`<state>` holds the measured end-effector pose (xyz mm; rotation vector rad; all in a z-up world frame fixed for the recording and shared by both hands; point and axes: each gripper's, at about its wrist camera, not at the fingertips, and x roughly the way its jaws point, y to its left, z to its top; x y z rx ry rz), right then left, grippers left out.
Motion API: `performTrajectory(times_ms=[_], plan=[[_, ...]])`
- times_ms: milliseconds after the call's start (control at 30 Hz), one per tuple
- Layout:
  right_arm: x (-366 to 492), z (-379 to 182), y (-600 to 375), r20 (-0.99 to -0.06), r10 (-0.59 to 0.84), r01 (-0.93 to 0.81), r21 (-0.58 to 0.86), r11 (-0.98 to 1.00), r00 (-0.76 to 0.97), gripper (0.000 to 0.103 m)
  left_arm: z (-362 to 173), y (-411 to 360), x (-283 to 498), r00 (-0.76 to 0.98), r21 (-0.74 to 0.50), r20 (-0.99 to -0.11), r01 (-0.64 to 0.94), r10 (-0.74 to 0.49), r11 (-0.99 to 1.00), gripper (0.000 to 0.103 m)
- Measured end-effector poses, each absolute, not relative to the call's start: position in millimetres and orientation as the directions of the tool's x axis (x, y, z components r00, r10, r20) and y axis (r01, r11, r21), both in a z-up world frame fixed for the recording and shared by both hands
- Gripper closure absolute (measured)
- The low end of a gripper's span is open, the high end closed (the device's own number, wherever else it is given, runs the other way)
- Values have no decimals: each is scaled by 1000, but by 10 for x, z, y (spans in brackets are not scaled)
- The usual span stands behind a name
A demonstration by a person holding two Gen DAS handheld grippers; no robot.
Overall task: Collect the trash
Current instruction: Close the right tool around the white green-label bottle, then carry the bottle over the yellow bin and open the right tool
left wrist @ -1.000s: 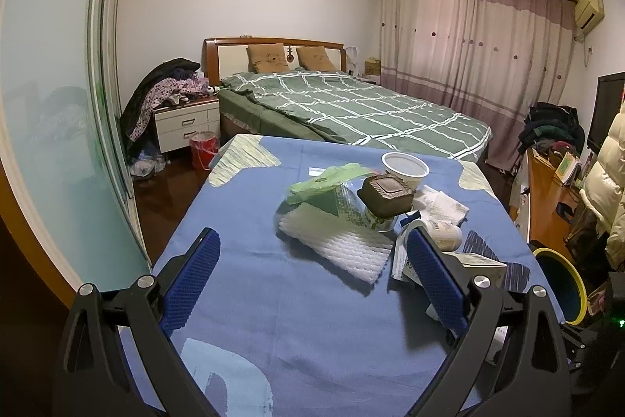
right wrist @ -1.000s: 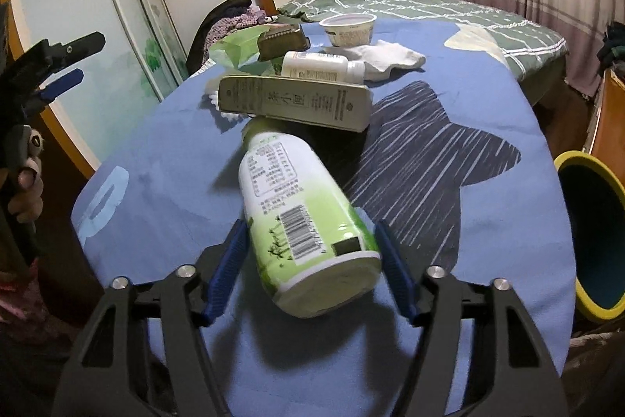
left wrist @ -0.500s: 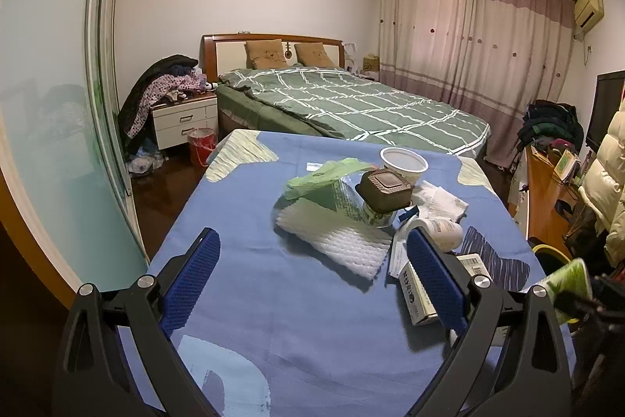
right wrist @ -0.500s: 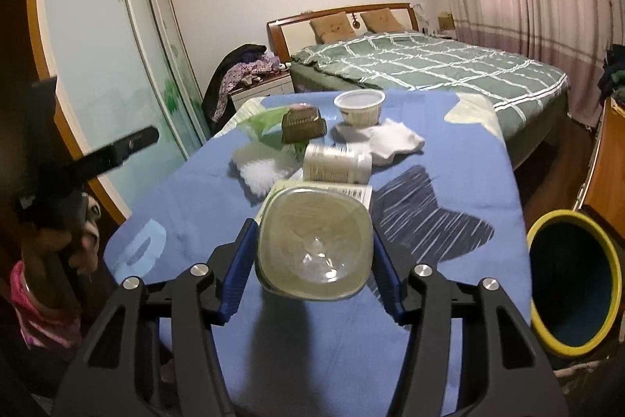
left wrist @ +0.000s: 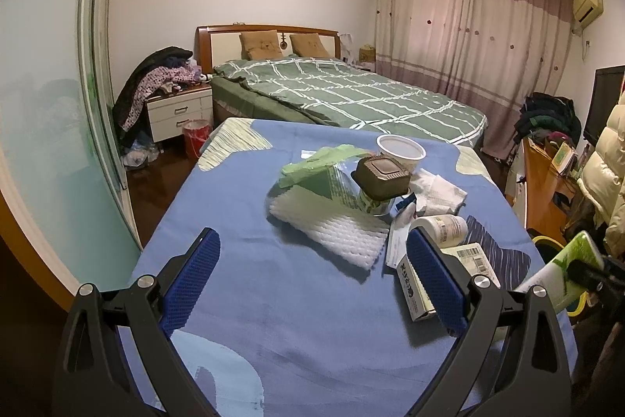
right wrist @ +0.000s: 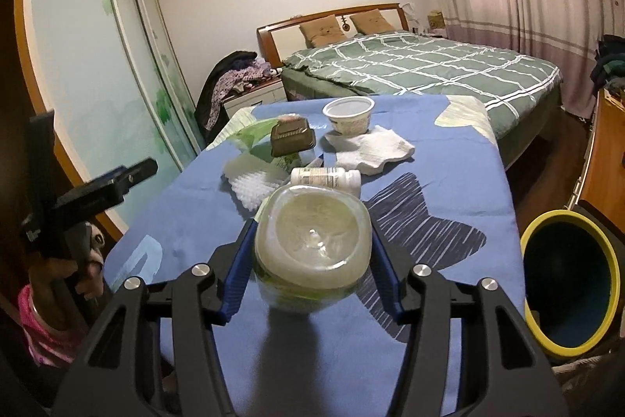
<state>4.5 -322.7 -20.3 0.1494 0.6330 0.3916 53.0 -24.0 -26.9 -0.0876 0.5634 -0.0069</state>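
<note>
My right tool [right wrist: 310, 270] pinches the green bottle [right wrist: 312, 253], bottom toward camera, lifted above the bench [right wrist: 429, 159], near the yellow-rimmed bin [right wrist: 570, 280]. My left tool [left wrist: 312, 272] is spread wide over bench, holding nothing.

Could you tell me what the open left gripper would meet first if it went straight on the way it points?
Probably the white ribbed foam pad lying on the blue tablecloth, straight ahead of the left gripper; depth is hard to judge here.
</note>
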Motion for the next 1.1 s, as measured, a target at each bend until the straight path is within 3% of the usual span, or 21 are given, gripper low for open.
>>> performTrajectory(times_ms=[467,867,1100], plan=[[67,-107,-3798,-513,280,-154,275,949,811,52,-429,-464,635,818,-71,-572,37,-71,997,8],[198,-156,-4831,-497,-84,221,224,949,864,52,-711,-830,771,749,-74,-644,141,-155,987,8],[389,-467,-5345,-556,-248,398,165,902,794,52,-862,-994,850,706,-85,-682,185,-192,979,8]])
